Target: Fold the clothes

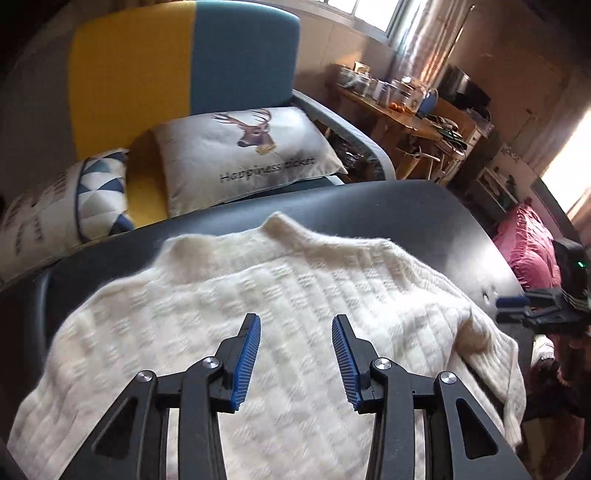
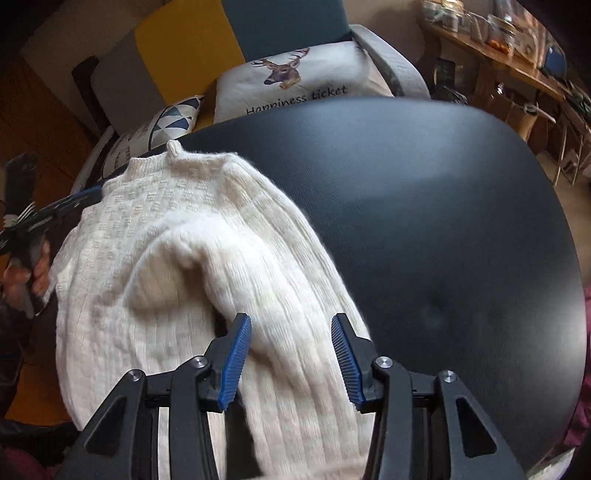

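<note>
Right wrist: right tool (image 2: 291,325) gaping over sweater (image 2: 177,236).

cream sweater (image 2: 177,236) on dark table (image 2: 424,192)

Sitting behind the dark worktop (image 1: 388,206): a yellow-and-blue chair (image 1: 184,59) carrying a deer-print cushion (image 1: 251,155) and a triangle-patterned cushion (image 1: 99,192). Standing to the right: a cluttered wooden shelf (image 1: 399,110). Streaming in through a high window (image 1: 369,14): daylight. Lying far right: pink bedding (image 1: 524,243).
</note>
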`<action>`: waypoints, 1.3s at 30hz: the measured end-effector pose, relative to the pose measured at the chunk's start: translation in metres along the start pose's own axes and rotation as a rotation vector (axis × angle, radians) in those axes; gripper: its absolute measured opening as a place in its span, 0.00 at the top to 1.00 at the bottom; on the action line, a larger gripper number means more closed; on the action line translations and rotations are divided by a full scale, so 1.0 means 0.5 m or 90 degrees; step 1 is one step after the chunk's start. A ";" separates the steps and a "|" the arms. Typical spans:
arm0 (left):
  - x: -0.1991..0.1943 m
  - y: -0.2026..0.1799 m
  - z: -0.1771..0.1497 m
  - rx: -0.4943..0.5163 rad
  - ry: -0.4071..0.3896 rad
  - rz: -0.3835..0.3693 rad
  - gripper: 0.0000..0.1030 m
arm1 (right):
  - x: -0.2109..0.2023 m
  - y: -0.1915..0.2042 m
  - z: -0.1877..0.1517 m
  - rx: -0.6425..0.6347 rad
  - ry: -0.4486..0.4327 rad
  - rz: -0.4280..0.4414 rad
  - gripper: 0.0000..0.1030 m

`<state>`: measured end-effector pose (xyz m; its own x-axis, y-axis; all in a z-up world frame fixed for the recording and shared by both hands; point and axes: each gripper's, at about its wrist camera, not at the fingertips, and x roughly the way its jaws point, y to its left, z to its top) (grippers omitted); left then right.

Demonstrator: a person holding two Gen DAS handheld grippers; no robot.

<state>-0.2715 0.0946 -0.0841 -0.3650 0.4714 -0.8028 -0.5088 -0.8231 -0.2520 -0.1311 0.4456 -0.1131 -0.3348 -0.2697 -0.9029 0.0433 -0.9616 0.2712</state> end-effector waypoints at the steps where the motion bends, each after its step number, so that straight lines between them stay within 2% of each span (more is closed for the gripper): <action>1: 0.037 -0.012 0.020 0.001 0.010 -0.004 0.60 | -0.009 -0.007 -0.023 0.009 0.001 -0.003 0.55; 3: 0.106 -0.034 0.055 0.003 0.030 -0.004 0.60 | -0.017 -0.009 -0.064 0.021 0.001 -0.020 0.55; 8: 0.232 -0.077 0.090 0.040 0.071 0.043 0.60 | -0.039 -0.012 -0.166 0.051 0.002 -0.062 0.55; 13: 0.258 -0.111 0.085 0.077 0.072 0.090 0.48 | -0.061 -0.016 -0.268 0.081 0.002 -0.104 0.55; 16: 0.264 -0.122 0.077 0.095 0.074 0.107 0.44 | -0.047 0.013 -0.299 0.064 -0.005 -0.141 0.55; 19: 0.263 -0.120 0.071 0.081 0.069 0.108 0.41 | -0.022 0.035 -0.321 0.050 -0.022 -0.182 0.56; 20: 0.263 -0.121 0.069 0.079 0.068 0.109 0.39 | -0.019 0.044 -0.325 0.034 -0.029 -0.187 0.64; 21: 0.263 -0.122 0.066 0.079 0.066 0.110 0.38 | -0.019 0.054 -0.327 0.014 -0.036 -0.188 0.77; 23: 0.262 -0.125 0.059 0.085 0.062 0.112 0.36 | -0.021 0.067 -0.326 -0.001 -0.037 -0.188 0.88; 24: 0.261 -0.126 0.056 0.089 0.061 0.112 0.35 | -0.025 0.073 -0.321 -0.015 -0.036 -0.192 0.90; 26: 0.259 -0.125 0.053 0.091 0.063 0.109 0.35 | -0.052 0.080 -0.301 -0.043 -0.047 -0.211 0.91; 29: 0.256 -0.122 0.049 0.089 0.062 0.102 0.34 | -0.147 0.059 -0.244 -0.046 -0.124 -0.266 0.91; 30: 0.256 -0.122 0.047 0.089 0.060 0.100 0.33 | -0.171 0.037 -0.224 -0.032 -0.143 -0.290 0.91; 32: 0.256 -0.125 0.045 0.090 0.056 0.105 0.32 | -0.178 -0.047 -0.187 0.031 -0.137 -0.310 0.90; 35: 0.258 -0.130 0.043 0.088 0.055 0.110 0.30 | -0.124 -0.185 -0.169 0.159 -0.086 -0.254 0.80; 36: 0.258 -0.131 0.043 0.087 0.055 0.110 0.29 | -0.111 -0.215 -0.170 0.181 -0.086 -0.244 0.80; 39: 0.259 -0.132 0.041 0.090 0.053 0.109 0.28 | -0.145 -0.250 -0.190 0.231 -0.158 -0.241 0.73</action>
<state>-0.3011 0.2165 -0.1604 -0.3927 0.2963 -0.8706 -0.5510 -0.8338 -0.0353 -0.0226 0.5805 -0.1133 -0.4763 0.1512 -0.8662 -0.4328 -0.8978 0.0812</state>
